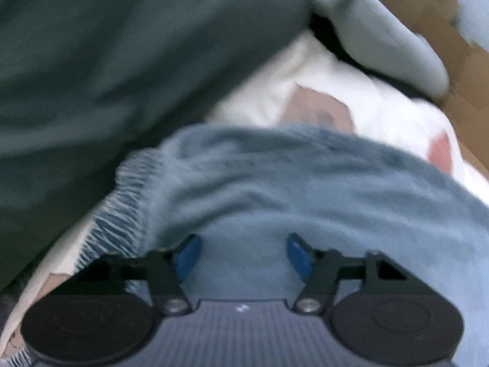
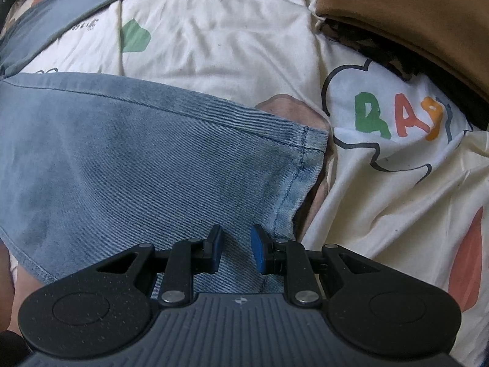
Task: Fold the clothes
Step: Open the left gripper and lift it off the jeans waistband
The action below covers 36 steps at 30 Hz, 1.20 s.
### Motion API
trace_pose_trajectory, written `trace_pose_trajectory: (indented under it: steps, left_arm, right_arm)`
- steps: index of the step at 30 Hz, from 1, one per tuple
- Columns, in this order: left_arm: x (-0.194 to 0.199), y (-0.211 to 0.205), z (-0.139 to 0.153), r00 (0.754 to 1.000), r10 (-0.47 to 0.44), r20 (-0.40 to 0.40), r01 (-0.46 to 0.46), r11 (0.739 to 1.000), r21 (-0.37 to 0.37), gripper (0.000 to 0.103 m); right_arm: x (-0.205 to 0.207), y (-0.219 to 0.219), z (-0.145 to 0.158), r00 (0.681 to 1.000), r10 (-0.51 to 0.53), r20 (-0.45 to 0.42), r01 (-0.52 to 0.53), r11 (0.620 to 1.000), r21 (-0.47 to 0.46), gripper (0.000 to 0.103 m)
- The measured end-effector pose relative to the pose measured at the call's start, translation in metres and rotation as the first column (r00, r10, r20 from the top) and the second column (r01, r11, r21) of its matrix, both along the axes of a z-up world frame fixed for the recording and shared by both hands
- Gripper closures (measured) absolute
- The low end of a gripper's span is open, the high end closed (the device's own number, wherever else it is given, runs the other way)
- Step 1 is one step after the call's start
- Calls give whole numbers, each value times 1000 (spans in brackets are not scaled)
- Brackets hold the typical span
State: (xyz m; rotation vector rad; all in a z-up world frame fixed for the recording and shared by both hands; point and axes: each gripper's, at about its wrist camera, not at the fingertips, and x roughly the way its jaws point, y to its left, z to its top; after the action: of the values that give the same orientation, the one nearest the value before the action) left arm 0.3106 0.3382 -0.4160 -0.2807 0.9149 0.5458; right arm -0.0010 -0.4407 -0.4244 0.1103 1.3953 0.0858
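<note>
Denim fills the space right under both sets of jaws. In the right wrist view the right gripper (image 2: 235,249) points steeply down onto the hem corner of the jeans (image 2: 137,159), its blue pads narrowly apart with the cloth between them; whether they pinch a fold or merely hover I cannot tell. The trouser leg lies flat on the printed bedsheet (image 2: 214,39), its long axis running from the hem at the jaws away to the left, with the side seam slanting up toward the hem's far corner. In the blurred left wrist view the left gripper (image 1: 241,253) stands released, pads well apart above the bunched elastic waistband (image 1: 128,208). Each hand is thus nearest one end of the garment. A brown garment (image 2: 412,9) lies well apart, upper right.
</note>
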Motion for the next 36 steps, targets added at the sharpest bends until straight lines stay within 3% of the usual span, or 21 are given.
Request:
trace_pose_trajectory:
  steps: [3,8,10,11,12,14,18,21,24,30,33,36]
  left_arm:
    - [0,21,-2,998,64,23,-63,997,-42,63]
    - [5,38,-4,992,118,35,-115,991,-75,75]
    - [7,48,-3,983,180,44,-174,978,-113,87]
    - [7,55,-3,974,222,49,-214,967,-139,98]
    - [7,63,-2,963,265,54,-253,953,-166,100]
    - [11,75,-4,953,301,42,-286,934,-213,100]
    - [22,85,-8,961,275,6,-269,942,-199,100]
    - [20,96,-15,955,296,9,-285,927,-242,99]
    - [25,97,-11,971,236,-27,-236,946,-223,100]
    - [0,103,9,988,152,-37,-156,940,-302,100]
    - [-21,88,32,998,56,-15,-57,974,-220,89]
    - [-49,82,47,998,38,-54,-48,980,-192,86]
  right_arm:
    - [2,-1,0,1000,6,-8,-6,1000,6,77]
    - [2,-2,0,1000,-15,-6,15,1000,8,77]
    - [0,-2,-1,999,-38,-2,38,999,8,77]
    - [0,-2,-1,999,-52,1,52,999,8,77]
    - [-1,-2,-1,998,-62,4,62,998,7,77]
    - [-2,-3,-1,998,-66,5,66,998,3,77]
    - [-1,-5,-1,997,-79,-3,79,997,6,77]
    - [-2,-4,-1,996,-89,-3,89,996,-3,77]
    - [2,5,-2,995,-98,-1,98,995,-11,76]
    - [3,9,-3,996,-91,2,91,996,-17,76]
    - [1,6,-1,997,-82,-13,81,996,-23,76]
    - [7,8,-1,996,-79,-45,78,996,-33,76]
